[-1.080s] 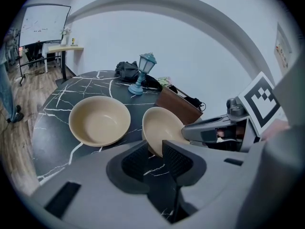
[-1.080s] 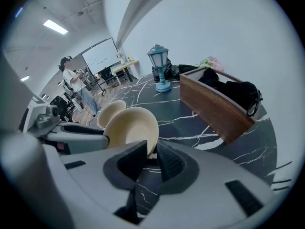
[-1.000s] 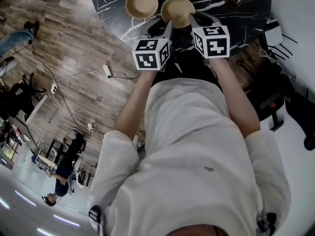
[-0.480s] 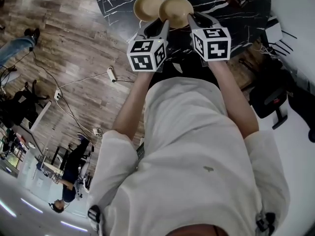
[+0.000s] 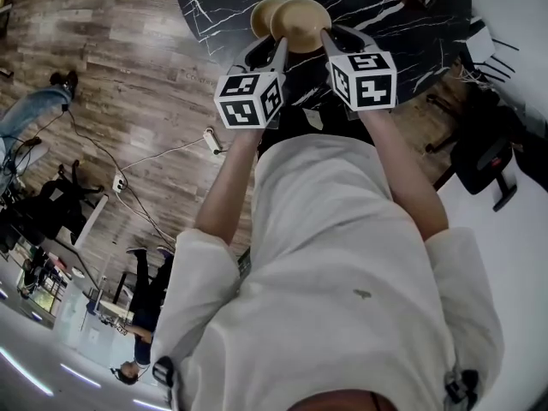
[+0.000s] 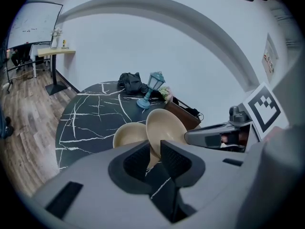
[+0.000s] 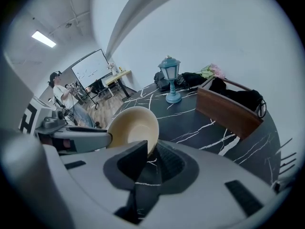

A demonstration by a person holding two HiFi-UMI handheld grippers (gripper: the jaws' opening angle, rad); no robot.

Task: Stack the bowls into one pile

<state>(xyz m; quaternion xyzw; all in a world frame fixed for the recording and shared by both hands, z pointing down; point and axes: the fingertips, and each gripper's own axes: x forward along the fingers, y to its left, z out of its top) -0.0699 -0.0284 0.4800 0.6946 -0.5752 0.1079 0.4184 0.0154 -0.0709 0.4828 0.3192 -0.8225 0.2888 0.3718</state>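
Beige bowl [image 5: 301, 22], top centre, is being held tilted: its rim is being clamped by the right gripper [image 7: 150, 151] and squeezed by the left gripper's [image 6: 153, 151] closing jaws.

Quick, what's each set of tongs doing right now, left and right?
Left tongs: closing on the rim of the raised bowl.
Right tongs: closed on the same bowl's rim.

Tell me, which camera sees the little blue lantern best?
The right gripper view: the blue lantern stands big, clear and whole on the black table. In the left gripper view the lantern looks smaller and farther off. The head view doesn't show it.
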